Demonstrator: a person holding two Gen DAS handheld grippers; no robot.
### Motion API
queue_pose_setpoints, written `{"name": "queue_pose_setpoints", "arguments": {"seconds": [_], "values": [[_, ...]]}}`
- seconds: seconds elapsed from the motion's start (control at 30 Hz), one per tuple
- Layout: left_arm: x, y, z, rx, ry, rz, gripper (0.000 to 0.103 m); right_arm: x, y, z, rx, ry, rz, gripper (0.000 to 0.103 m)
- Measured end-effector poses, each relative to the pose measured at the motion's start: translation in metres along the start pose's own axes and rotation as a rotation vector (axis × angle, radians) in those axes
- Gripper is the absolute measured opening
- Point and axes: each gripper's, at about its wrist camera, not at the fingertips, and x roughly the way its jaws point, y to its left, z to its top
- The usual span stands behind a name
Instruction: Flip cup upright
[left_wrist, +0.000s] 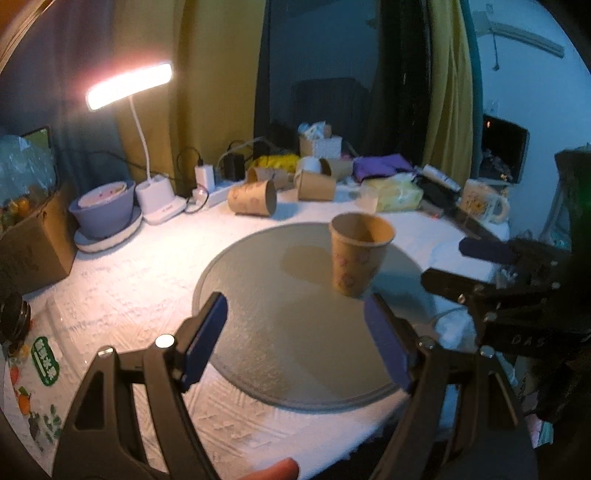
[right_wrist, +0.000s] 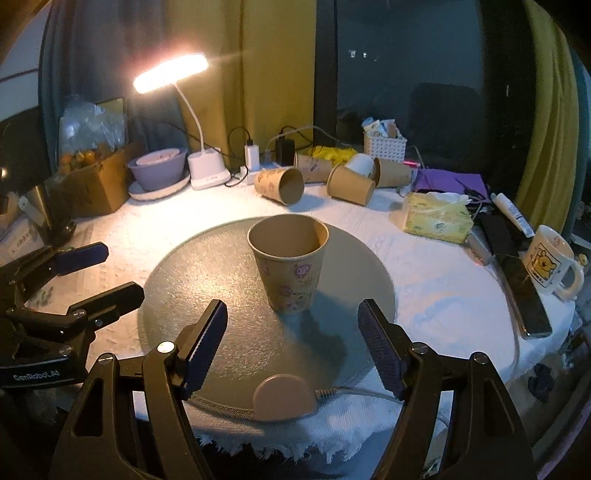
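A brown paper cup with pink cartoon prints stands upright, mouth up, on the round grey mat. It also shows in the left wrist view on the mat. My right gripper is open and empty, its fingers a little short of the cup on either side. My left gripper is open and empty, left of and nearer than the cup. The left gripper also shows at the left of the right wrist view, and the right gripper at the right of the left wrist view.
Several brown paper cups lie on their sides at the back of the white cloth. A lit desk lamp, purple bowl, cardboard box, tissue pack, phone and bear mug ring the mat. A round tan disc with cable sits at the front edge.
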Motion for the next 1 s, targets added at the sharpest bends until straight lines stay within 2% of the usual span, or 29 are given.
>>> {"name": "queue_pose_setpoints", "arguments": {"seconds": [0.33, 0.57, 1.0], "values": [[-0.05, -0.006, 0.018, -0.021, -0.125, -0.022, 0.078, -0.041, -0.006, 0.008, 0.016, -0.071, -0.012, 0.076], [-0.073, 0.0, 0.027, -0.04, -0.16, -0.018, 0.078, -0.058, -0.004, 0.018, 0.04, -0.081, -0.001, 0.076], [-0.108, -0.008, 0.036, -0.019, -0.226, -0.014, 0.078, -0.105, 0.004, 0.035, 0.022, -0.171, -0.016, 0.076]]}}
